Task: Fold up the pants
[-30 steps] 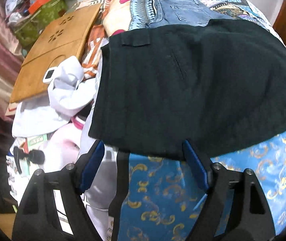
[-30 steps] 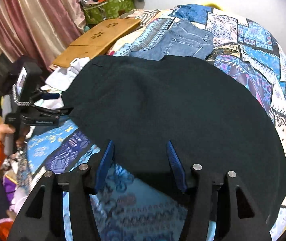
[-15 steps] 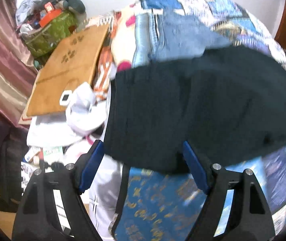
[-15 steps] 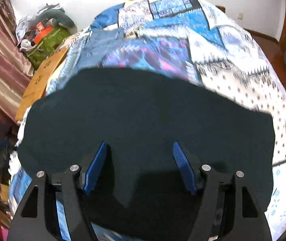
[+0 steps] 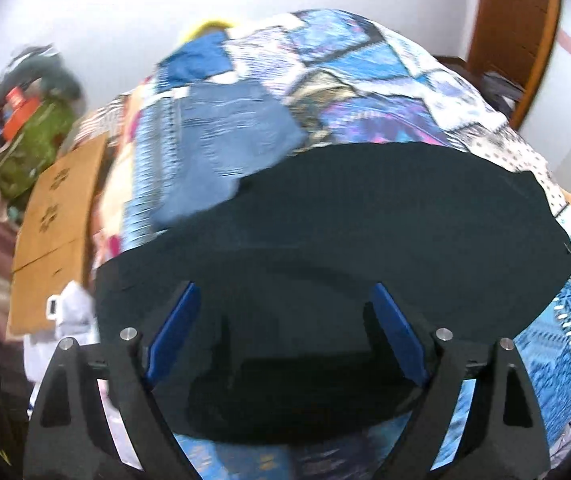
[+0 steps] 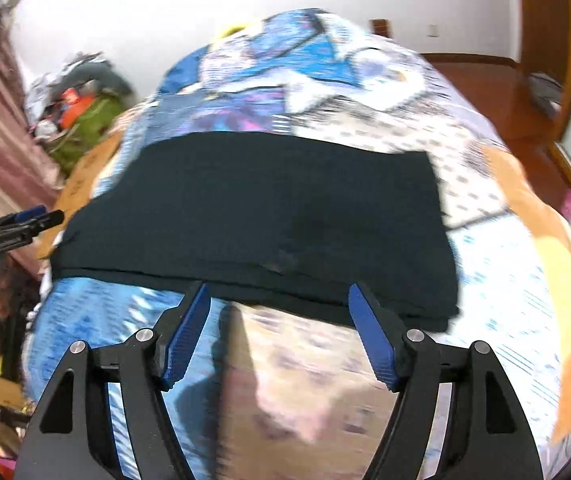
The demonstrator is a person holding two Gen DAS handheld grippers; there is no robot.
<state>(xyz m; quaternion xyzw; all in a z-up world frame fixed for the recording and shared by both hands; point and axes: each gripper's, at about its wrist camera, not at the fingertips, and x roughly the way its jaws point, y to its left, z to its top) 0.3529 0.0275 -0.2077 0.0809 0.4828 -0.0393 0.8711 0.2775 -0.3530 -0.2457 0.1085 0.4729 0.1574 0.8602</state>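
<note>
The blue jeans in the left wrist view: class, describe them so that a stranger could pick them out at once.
Start from the big bed under its patchwork quilt. On it lie the dark pants, spread wide. The blue jeans lie folded just beyond their far left edge. They are the only faded denim there, plain beside the busy quilt and much paler than the dark pants.

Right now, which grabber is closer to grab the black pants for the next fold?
Probably the left gripper: its opening jaws hang over the black pants. The right gripper, also opening, sits mostly over the quilt beside the pants' edge.
</note>
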